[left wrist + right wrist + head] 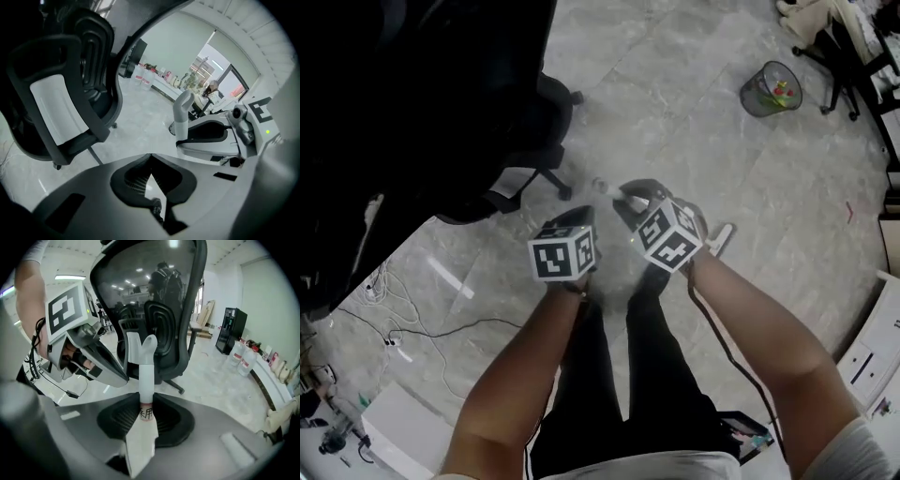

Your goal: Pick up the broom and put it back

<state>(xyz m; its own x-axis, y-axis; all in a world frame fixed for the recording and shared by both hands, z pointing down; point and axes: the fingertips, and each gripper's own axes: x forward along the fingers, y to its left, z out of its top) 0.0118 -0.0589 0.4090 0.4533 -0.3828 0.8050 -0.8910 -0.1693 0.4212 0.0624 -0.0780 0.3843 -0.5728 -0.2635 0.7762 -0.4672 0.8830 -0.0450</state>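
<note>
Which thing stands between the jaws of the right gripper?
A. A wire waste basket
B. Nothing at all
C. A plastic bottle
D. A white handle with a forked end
D: in the right gripper view the white handle runs up between the jaws of the right gripper, which are closed on it below its forked end.

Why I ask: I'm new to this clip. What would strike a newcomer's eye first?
The right gripper, clamped on a white broom handle in the centre of its own view, draws the eye first. Behind it looms a black office chair. In the head view, a wire waste basket stands on the grey floor at upper right.
</note>
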